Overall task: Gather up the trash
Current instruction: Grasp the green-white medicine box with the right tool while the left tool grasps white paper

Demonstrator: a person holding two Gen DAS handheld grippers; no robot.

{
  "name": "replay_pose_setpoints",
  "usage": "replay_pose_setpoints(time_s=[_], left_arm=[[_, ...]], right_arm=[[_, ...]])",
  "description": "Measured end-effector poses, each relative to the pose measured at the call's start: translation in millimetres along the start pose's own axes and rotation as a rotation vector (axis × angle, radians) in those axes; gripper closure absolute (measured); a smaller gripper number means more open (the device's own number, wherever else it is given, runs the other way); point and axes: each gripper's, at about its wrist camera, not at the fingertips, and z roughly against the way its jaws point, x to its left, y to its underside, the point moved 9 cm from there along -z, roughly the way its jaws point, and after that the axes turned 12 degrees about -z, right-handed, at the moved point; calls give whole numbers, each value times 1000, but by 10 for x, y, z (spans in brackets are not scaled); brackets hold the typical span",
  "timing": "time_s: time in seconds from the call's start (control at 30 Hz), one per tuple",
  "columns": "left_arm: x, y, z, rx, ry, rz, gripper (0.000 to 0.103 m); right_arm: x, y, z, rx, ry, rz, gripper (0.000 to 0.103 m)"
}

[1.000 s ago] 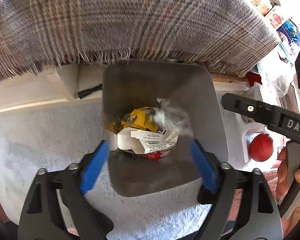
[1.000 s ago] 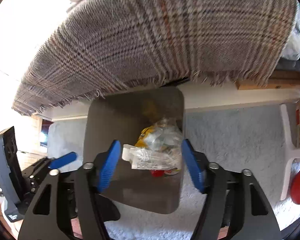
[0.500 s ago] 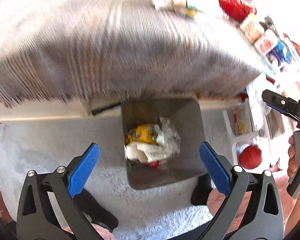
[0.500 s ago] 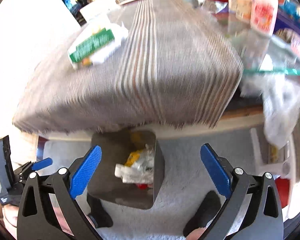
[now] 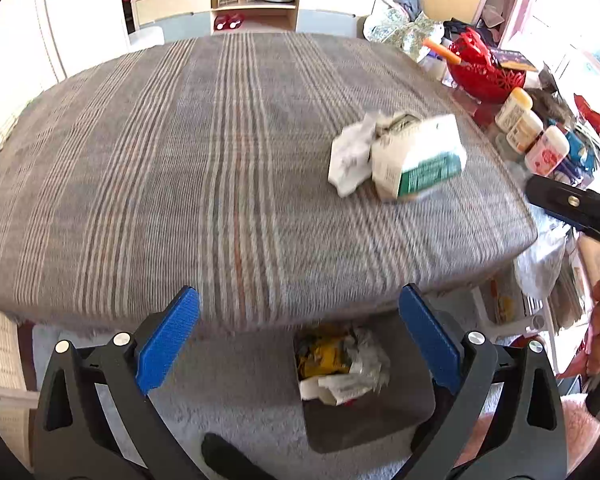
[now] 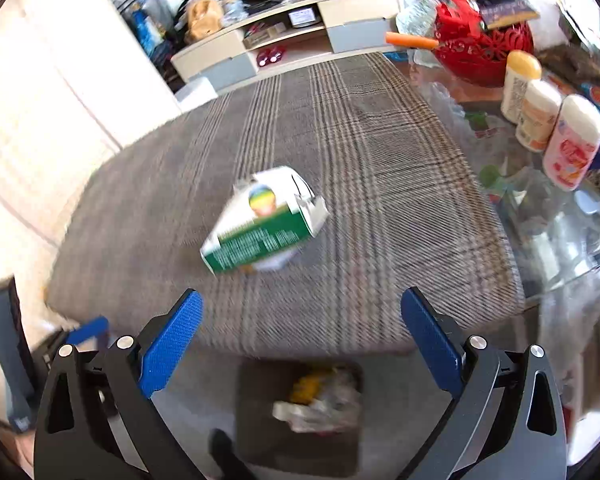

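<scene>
Both wide-open hand-held grippers, left [image 5: 298, 334] and right [image 6: 300, 338], rose above the plaid cloth [image 5: 220, 152], facing a crumpled green-white carton [image 6: 262, 228].

A plaid-covered table [image 5: 228, 160] fills the middle, a low TV cabinet [image 5: 256, 4] at twelve o'clock, pale carpet [image 5: 228, 392] below.

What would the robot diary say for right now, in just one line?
left tool open, empty | right tool open, empty | green-and-white carton on plaid cloth | crumpled paper beside carton | bin on floor, holds trash
</scene>
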Motion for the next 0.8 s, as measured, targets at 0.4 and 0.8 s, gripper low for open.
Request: replay_pose_setpoints(time_s=[0.4,0.8], left_arm=[[25,-355,-147,-11,16,-35,8],[137,-486,-411,4,20,-46,8]], right_arm=[[345,-246,-616,72,-19,-109,3],[337,-323,-1076,78,66,-85,9]])
